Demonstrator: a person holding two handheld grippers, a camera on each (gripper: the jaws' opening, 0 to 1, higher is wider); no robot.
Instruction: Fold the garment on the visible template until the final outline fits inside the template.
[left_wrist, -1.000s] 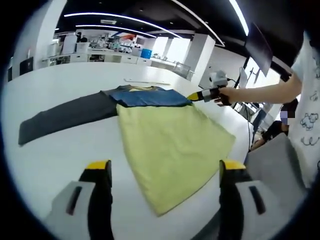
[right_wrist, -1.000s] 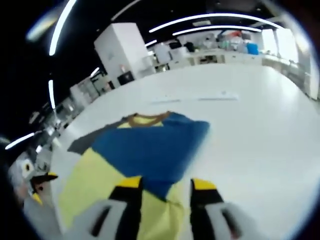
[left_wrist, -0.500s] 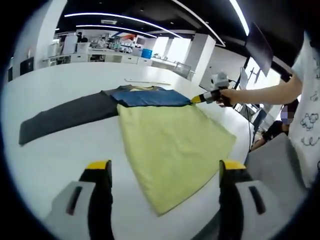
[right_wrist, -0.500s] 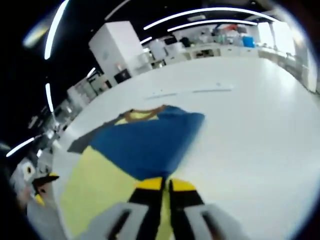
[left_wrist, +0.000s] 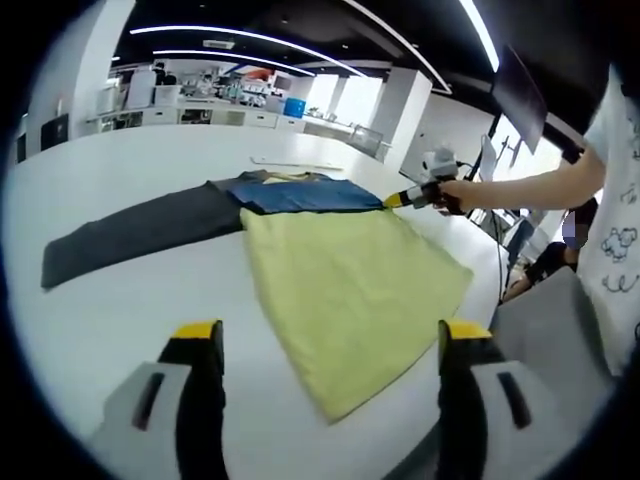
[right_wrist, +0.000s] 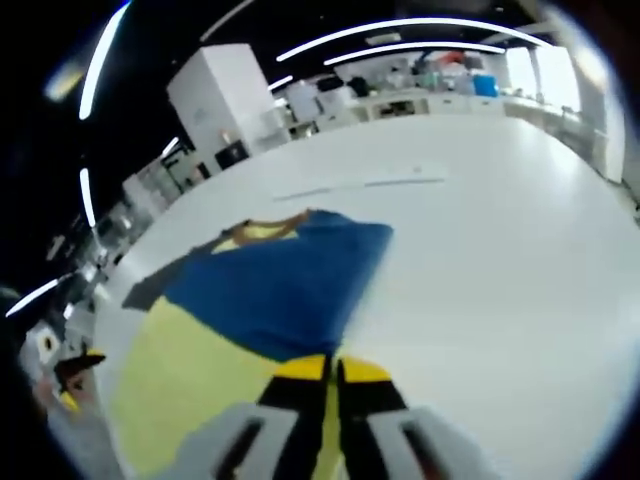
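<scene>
The garment (left_wrist: 350, 280) lies flat on the white table (left_wrist: 120, 320): yellow body, blue upper part (left_wrist: 300, 193), dark grey sleeve (left_wrist: 140, 232) stretched out to the left. My left gripper (left_wrist: 328, 338) hangs open above the near table, short of the yellow hem, with nothing between its jaws. A person's hand at the right holds my right gripper (left_wrist: 398, 199) at the garment's right edge. In the right gripper view the right gripper (right_wrist: 331, 372) is shut on the garment (right_wrist: 280, 285) where blue meets yellow. A thin pale line (right_wrist: 360, 185) lies on the table beyond the collar.
The person (left_wrist: 610, 200) stands at the right of the table. A grey chair back (left_wrist: 550, 330) is at the near right. Benches and shelves (left_wrist: 200, 105) line the far wall. Bare white tabletop (right_wrist: 500, 260) stretches right of the garment.
My right gripper's jaws closed on the garment's edge. The garment has since slid slightly toward the right gripper. My left gripper has stayed put and open.
</scene>
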